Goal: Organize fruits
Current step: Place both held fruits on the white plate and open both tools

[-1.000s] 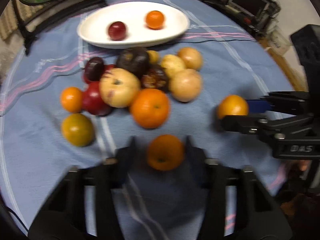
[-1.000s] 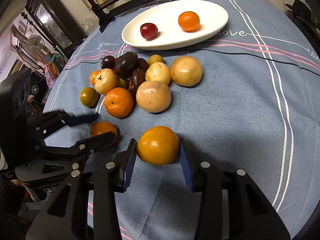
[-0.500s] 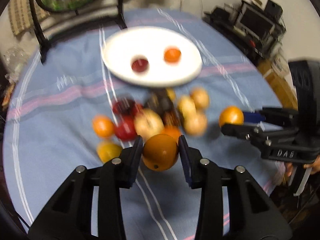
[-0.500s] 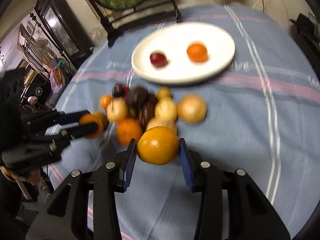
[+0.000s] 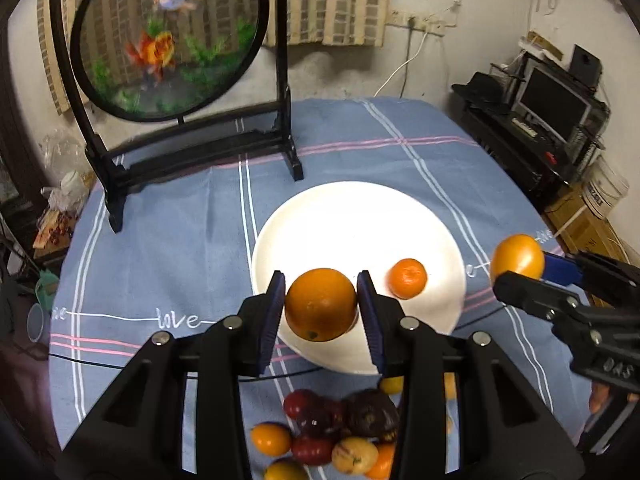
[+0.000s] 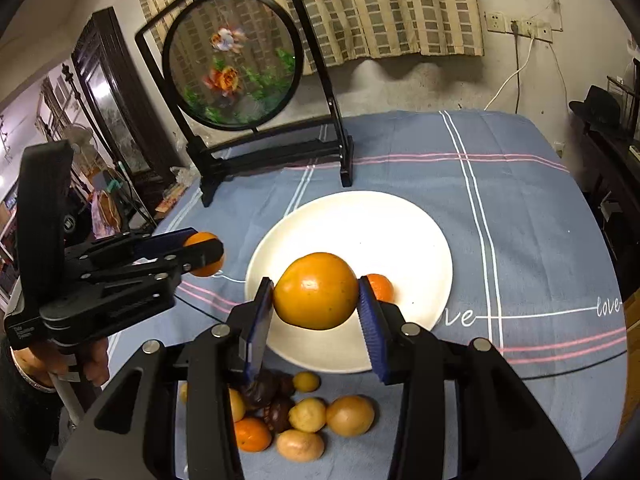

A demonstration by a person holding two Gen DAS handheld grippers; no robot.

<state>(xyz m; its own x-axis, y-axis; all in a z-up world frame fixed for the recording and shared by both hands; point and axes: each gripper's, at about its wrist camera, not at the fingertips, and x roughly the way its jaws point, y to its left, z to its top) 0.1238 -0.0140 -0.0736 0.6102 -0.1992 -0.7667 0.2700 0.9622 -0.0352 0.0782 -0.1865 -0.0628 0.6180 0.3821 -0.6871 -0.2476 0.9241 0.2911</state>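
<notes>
Both grippers have risen from the fruit pile to the white plate (image 5: 360, 216). The left gripper (image 5: 322, 306), tilted downward at lower centre, clamps an orange (image 5: 321, 304) between its pads; the right gripper (image 6: 316, 300) likewise grips a yellow-orange fruit (image 6: 316, 295).

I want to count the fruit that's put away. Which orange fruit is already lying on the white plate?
The small orange lying on the white plate. The two bigger oranges are each held in a gripper, and the rest sit in the pile on the cloth.
</notes>
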